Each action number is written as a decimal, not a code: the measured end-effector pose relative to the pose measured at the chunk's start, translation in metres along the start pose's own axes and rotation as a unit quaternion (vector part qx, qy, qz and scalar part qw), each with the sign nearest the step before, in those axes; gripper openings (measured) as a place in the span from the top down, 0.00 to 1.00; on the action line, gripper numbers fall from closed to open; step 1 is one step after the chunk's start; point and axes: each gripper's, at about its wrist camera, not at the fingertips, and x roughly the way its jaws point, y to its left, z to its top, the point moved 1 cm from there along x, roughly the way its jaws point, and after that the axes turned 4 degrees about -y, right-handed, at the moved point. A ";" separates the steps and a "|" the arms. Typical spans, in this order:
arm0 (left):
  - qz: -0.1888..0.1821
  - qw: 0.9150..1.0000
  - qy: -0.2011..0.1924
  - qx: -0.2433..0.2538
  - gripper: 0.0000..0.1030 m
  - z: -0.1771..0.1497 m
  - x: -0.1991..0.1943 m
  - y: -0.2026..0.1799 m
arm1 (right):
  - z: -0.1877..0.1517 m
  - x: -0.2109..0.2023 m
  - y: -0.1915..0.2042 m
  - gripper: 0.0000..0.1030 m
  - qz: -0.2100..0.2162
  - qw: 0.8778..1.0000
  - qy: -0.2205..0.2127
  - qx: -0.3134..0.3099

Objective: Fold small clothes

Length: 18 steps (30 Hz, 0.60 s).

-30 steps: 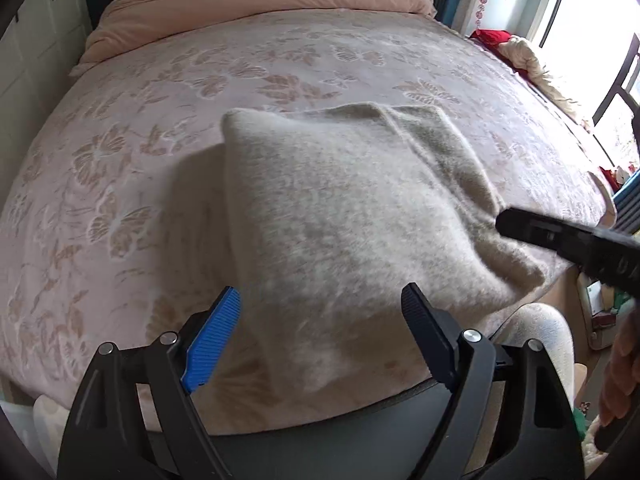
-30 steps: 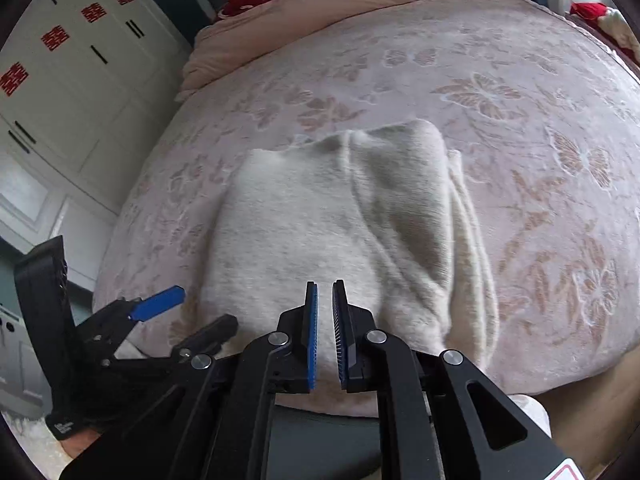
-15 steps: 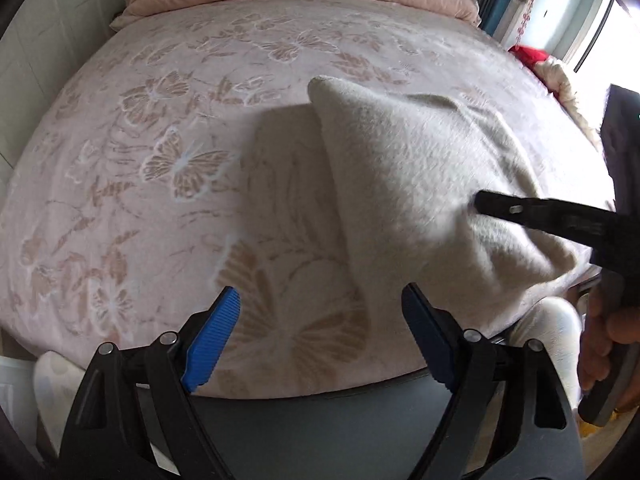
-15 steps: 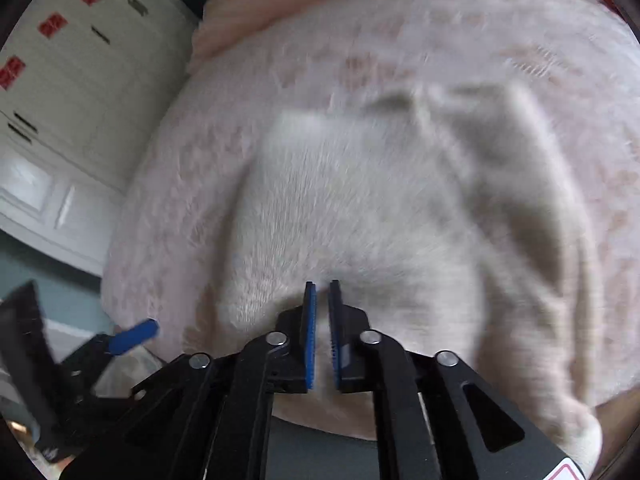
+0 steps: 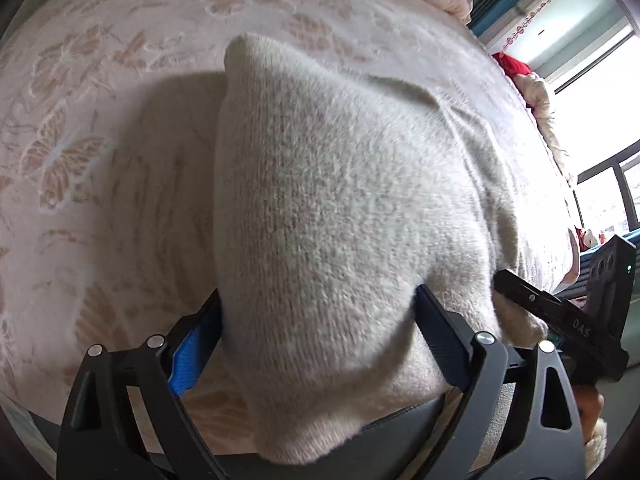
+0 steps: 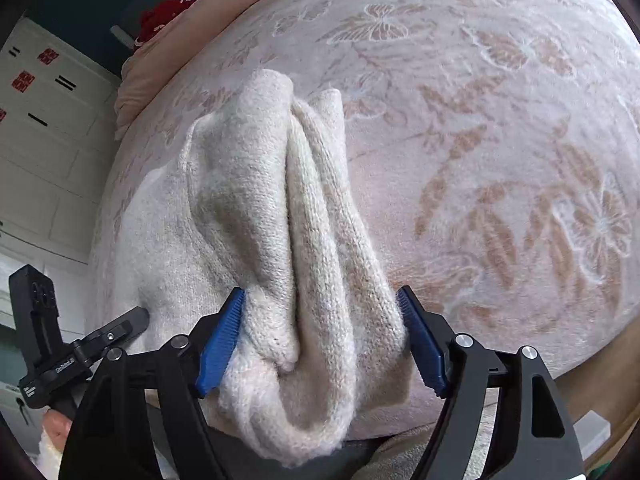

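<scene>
both grippers spread around the near edge of the knit

bedroom; the work surface is a bed under a pale pink bedspread with woven butterfly and flower motifs (image 5: 72, 152), a window bright at the right of the left wrist view, white cupboard doors (image 6: 44, 128) at the left of the right wrist view.

the folded cream fuzzy knit garment (image 5: 340, 208) lies on the bedspread at the near edge of the bed, its near end bulging toward both cameras.

change: a second ago the right gripper (image 6: 320, 340) had its blue pads nearly together and sat short of the cloth; now its jaws stand wide, with the stacked folds of the garment (image 6: 304, 240) between them. the left gripper (image 5: 318, 328) was wide then and is wide now, but it has moved in, and the garment's near left part now sits between its fingers. neither tool is clamped yet.

judgement: both are set to pinch the near edge, probably for another fold or a lift.

writing: "das" on the other tool's body in the left wrist view; a small label on the left tool in the right view, too small to read. red paper emblems (image 6: 24, 80) on the cupboard, not legible.
</scene>
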 end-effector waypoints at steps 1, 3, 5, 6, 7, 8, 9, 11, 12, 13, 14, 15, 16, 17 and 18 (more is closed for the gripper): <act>-0.002 1.000 0.008 -0.005 0.11 0.001 0.006 0.001 | 0.000 0.004 -0.003 0.20 0.008 1.000 0.000 0.009; -0.006 1.000 0.017 -0.010 0.08 0.004 0.014 0.000 | 0.002 0.007 -0.003 0.15 0.020 1.000 -0.001 0.012; -0.005 1.000 0.019 -0.007 0.05 0.007 0.019 -0.002 | 0.005 0.011 0.001 0.10 0.021 1.000 0.001 0.001; -0.003 1.000 0.019 -0.004 0.04 0.008 0.022 -0.004 | 0.006 0.013 0.002 0.08 0.022 1.000 0.004 -0.004; -0.001 1.000 0.020 -0.001 0.04 0.010 0.025 -0.006 | 0.006 0.015 0.005 0.06 0.020 1.000 0.005 -0.011; 0.001 1.000 0.019 0.002 0.04 0.011 0.027 -0.009 | 0.006 0.017 0.010 0.05 0.017 1.000 0.006 -0.016; 0.003 1.000 0.019 0.005 0.04 0.012 0.029 -0.011 | 0.006 0.019 0.014 0.05 0.015 1.000 0.005 -0.021; 0.004 1.000 0.017 0.011 0.04 0.014 0.031 -0.016 | 0.008 0.022 0.017 0.05 0.017 1.000 0.003 -0.021; 0.005 1.000 0.017 0.012 0.04 0.015 0.032 -0.017 | 0.009 0.023 0.018 0.05 0.020 1.000 0.002 -0.019; 0.006 1.000 0.018 0.014 0.04 0.016 0.034 -0.019 | 0.011 0.025 0.016 0.05 0.024 1.000 0.000 -0.015; 0.005 1.000 0.018 0.013 0.04 0.018 0.035 -0.018 | 0.013 0.027 0.016 0.05 0.029 1.000 -0.001 -0.011; 0.005 1.000 0.018 0.013 0.04 0.019 0.036 -0.017 | 0.015 0.028 0.016 0.05 0.034 0.999 -0.002 -0.007; 0.004 1.000 0.018 0.015 0.04 0.020 0.037 -0.018 | 0.018 0.029 0.016 0.05 0.039 0.999 -0.003 -0.002; 0.004 1.000 0.017 0.015 0.04 0.021 0.038 -0.018 | 0.020 0.029 0.015 0.05 0.044 0.999 -0.004 0.001; 0.003 1.000 0.017 0.016 0.04 0.021 0.038 -0.018 | 0.021 0.030 0.014 0.05 0.048 0.999 -0.005 0.004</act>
